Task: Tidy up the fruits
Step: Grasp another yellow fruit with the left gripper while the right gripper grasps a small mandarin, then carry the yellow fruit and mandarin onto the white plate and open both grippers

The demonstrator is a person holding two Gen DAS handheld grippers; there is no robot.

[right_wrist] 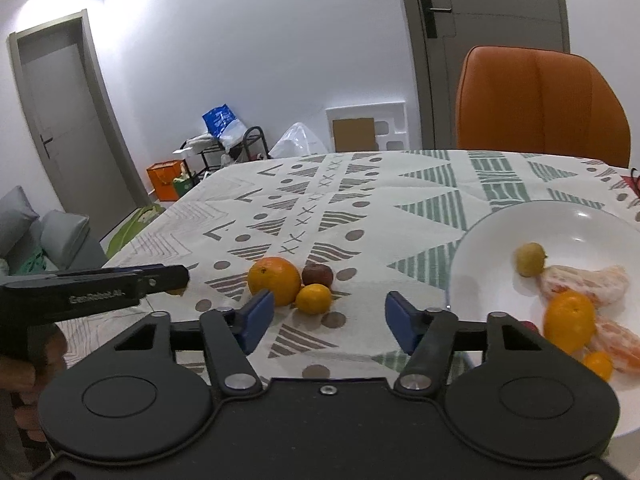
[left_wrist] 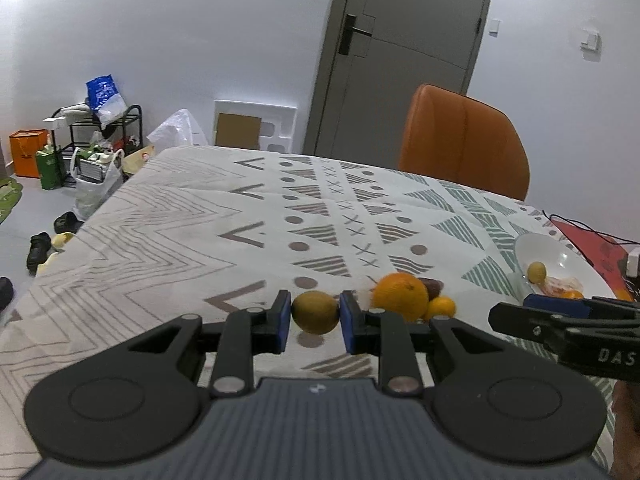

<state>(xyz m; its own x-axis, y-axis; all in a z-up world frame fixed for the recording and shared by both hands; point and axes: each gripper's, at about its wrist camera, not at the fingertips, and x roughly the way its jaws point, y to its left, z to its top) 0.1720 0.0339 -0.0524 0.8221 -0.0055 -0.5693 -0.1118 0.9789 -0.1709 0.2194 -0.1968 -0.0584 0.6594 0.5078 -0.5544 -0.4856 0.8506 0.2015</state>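
Observation:
My left gripper (left_wrist: 315,322) is shut on a yellow-green round fruit (left_wrist: 315,309), held slightly above the patterned tablecloth with its shadow beneath. Just right of it sit a large orange (left_wrist: 400,296), a dark red fruit (left_wrist: 433,286) and a small mandarin (left_wrist: 441,307), all touching. My right gripper (right_wrist: 330,322) stands open and empty, with that same cluster just beyond its left pad: orange (right_wrist: 274,280), dark fruit (right_wrist: 317,275), mandarin (right_wrist: 314,299). To the right, a white plate (right_wrist: 480,232) holds a small yellow fruit (right_wrist: 530,259), peeled segments (right_wrist: 580,280) and an orange (right_wrist: 570,322).
An orange chair (left_wrist: 464,144) stands at the table's far side. A red mat with a black cable (left_wrist: 588,240) lies past the plate (left_wrist: 532,244). The table's left edge drops to a floor with shoes and bags (left_wrist: 88,184). The right gripper (left_wrist: 516,314) reaches in beside the plate.

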